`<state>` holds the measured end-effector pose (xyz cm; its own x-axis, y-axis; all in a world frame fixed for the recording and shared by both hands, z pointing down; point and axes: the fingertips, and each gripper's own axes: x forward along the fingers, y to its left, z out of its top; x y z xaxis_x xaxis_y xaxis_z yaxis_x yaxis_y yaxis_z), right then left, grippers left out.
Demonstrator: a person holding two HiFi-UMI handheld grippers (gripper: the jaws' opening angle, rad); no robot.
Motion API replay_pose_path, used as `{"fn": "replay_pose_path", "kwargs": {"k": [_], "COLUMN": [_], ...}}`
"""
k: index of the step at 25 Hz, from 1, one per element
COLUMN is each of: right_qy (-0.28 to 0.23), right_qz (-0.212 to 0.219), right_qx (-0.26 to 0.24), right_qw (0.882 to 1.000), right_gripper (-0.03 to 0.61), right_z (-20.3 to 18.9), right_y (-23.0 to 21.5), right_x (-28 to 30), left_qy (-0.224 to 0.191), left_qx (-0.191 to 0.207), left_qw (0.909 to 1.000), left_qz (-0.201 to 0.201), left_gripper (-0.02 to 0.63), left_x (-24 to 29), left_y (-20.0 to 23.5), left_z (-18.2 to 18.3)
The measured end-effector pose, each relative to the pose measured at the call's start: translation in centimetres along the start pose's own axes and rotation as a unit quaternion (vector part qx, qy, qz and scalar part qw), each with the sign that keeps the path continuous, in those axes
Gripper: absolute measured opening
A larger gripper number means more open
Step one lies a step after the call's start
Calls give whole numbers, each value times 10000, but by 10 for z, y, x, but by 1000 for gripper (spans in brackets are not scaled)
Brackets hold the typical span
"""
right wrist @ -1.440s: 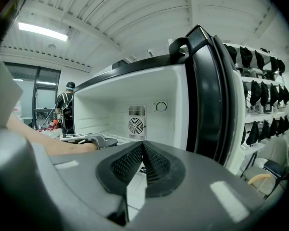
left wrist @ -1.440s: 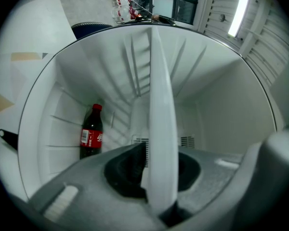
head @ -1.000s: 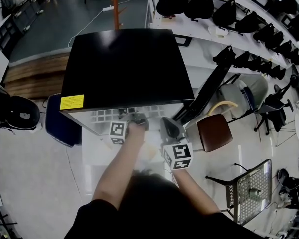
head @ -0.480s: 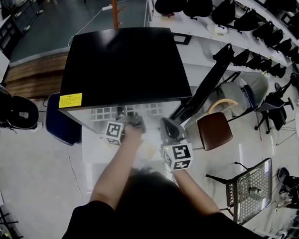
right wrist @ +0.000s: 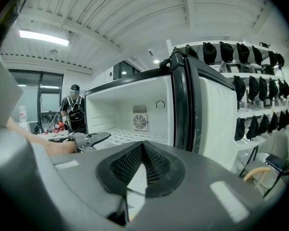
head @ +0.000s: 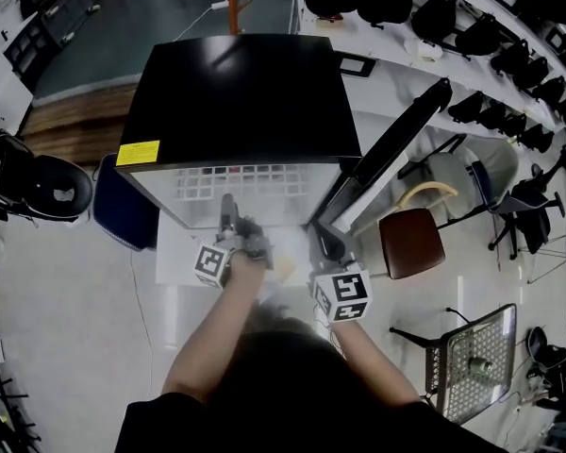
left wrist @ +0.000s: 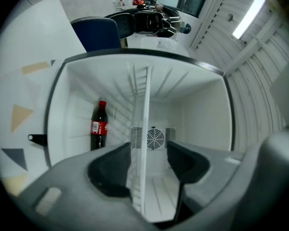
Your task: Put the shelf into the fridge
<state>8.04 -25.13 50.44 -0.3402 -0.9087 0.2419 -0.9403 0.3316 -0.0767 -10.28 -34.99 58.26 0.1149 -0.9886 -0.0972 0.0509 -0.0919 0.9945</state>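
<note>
The black fridge (head: 241, 102) stands open, its door (head: 396, 154) swung to the right. The white wire shelf (head: 255, 182) lies inside it; the left gripper view, rolled sideways, shows it edge-on as a thin white bar (left wrist: 145, 124). My left gripper (head: 229, 208) is just in front of the opening. Its jaws have just been opening, and they now stand open with the shelf's edge in line between them, the pads (left wrist: 110, 170) off it. My right gripper (head: 321, 241) hangs near the door hinge with its fingertips (right wrist: 143, 147) together on nothing. A cola bottle (left wrist: 99, 125) stands inside the fridge.
A brown chair (head: 411, 243) and a mesh stool (head: 476, 361) stand to the right, a blue chair (head: 123, 206) at the fridge's left. Racks of black bags (head: 434, 17) line the far right. A person with a backpack (right wrist: 76, 110) stands beyond the fridge.
My left gripper's jaws have opened and let go of the shelf, which stays in the fridge. Both grippers have drawn back from the opening toward me.
</note>
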Motion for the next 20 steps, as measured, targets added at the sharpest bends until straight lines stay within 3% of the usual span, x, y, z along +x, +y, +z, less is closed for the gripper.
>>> {"fn": "replay_pose_path", "kwargs": {"k": [3,7,9,10,11,13,15,20], "right_qy": [24,105,91,67,35,-42,-120,-237], "right_qz": [128,258,286,285,276,251,220,121], "right_qx": [-2,-12,4,20,40,62,33,-21], "right_qw": [9999,9996,9995,9996,9996,9997,9997,9996], "right_gripper": [2,2,2,2,2,2,2,2], "right_z": [-10,-25,-29,-31,-31,-31,-28,-25], "right_y": [6,11,15,19,23,35,50,105], "right_x": [-18,-45,-58,-65,-72,-88,-105,-149], "left_qy": [237,885,1203,1420,1674,2095,2299,2372], "left_qx": [88,547,977,1390,1961,3139,3833,4751], "left_qw": [9994,9931,9863,9780,9631,9187,8840,8342], "left_qz": [-224,-532,-570,-631,-775,-1169,-1367,-1488], "left_gripper": [233,238,236,235,235,222,188,68], "left_x": [-40,-95,-127,-143,-160,-193,-223,-283], "left_y": [-22,-65,-78,-85,-95,-119,-136,-165], "left_z": [-4,-19,-24,-28,-34,-46,-50,-25]}}
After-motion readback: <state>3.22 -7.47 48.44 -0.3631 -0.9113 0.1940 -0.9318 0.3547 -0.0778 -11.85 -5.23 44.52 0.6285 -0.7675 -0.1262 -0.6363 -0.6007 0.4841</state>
